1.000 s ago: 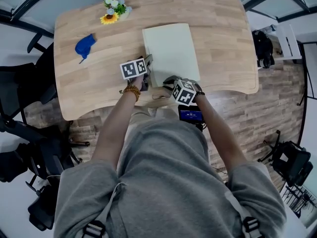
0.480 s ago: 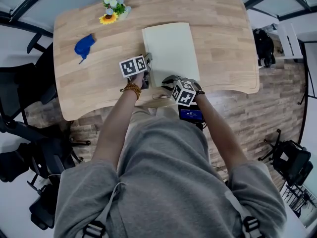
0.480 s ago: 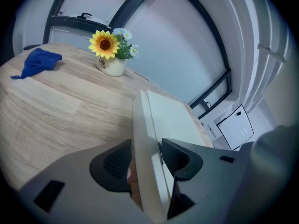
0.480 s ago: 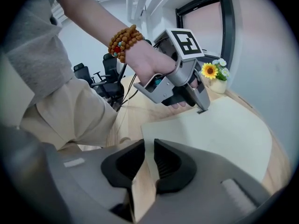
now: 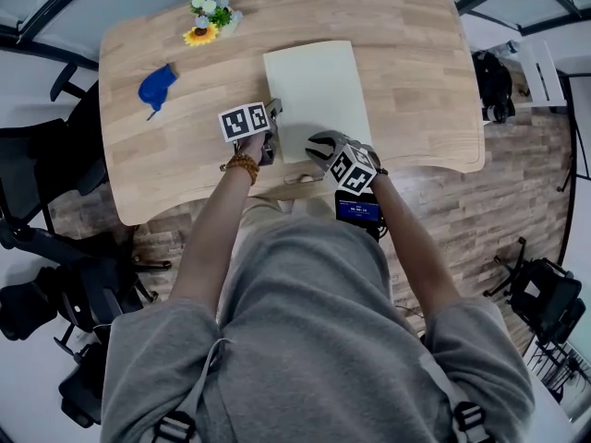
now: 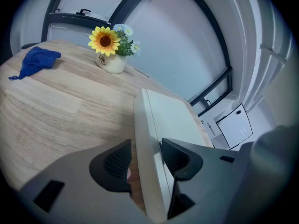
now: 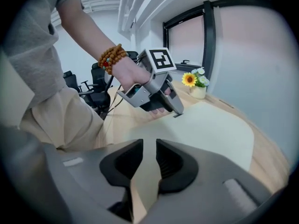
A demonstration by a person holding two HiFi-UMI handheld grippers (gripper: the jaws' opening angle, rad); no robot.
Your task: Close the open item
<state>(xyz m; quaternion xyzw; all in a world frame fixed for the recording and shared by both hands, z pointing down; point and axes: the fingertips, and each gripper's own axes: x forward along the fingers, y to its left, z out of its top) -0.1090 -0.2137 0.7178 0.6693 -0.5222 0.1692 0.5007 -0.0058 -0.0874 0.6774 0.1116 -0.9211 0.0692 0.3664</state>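
Since the earlier frame, the right gripper (image 5: pixel 319 142) has turned and shifted slightly at the near edge of the cream folder (image 5: pixel 319 86). Its jaws have just been opening, now stand narrowly apart and clamp nothing. The left gripper (image 5: pixel 274 111) has wide jaws straddling the folder's left edge. The table (image 5: pixel 416 63) carries one flat folder, one blue cloth (image 5: pixel 157 83) and one flower pot (image 5: pixel 209 22).

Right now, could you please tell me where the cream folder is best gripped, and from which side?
Probably its thick left edge near the near corner, coming from the left. The cream folder lies flat and closed on the table, so only an edge offers a bite; the left gripper straddles that edge with open jaws.
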